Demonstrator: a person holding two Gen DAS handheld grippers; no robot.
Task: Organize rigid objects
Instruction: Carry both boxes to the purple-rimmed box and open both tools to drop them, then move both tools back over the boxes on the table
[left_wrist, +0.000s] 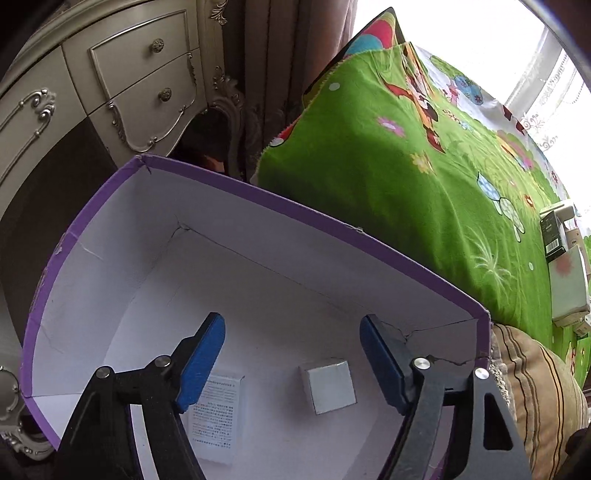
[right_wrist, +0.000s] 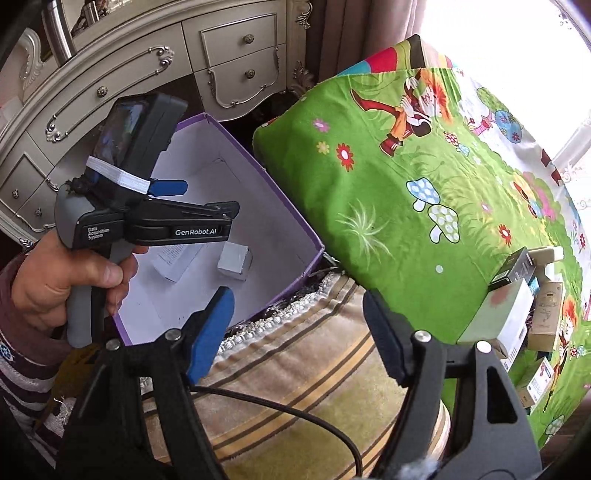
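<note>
Two small items are already seen inside the purple box (left_wrist: 258, 192): a grey cube (left_wrist: 328, 386) and a flat printed packet (left_wrist: 216, 417). The left gripper (left_wrist: 291, 363) is held over the box with its jaws apart and nothing between them, the cube lying just below. The right gripper (right_wrist: 299, 332) is likewise spread and empty, above a striped cushion (right_wrist: 295, 387). More cartons (right_wrist: 517, 317) are piled on the green bedspread (right_wrist: 369, 184), well to its right. Judged as a between-items step; reaching those cartons is called for next.
</note>
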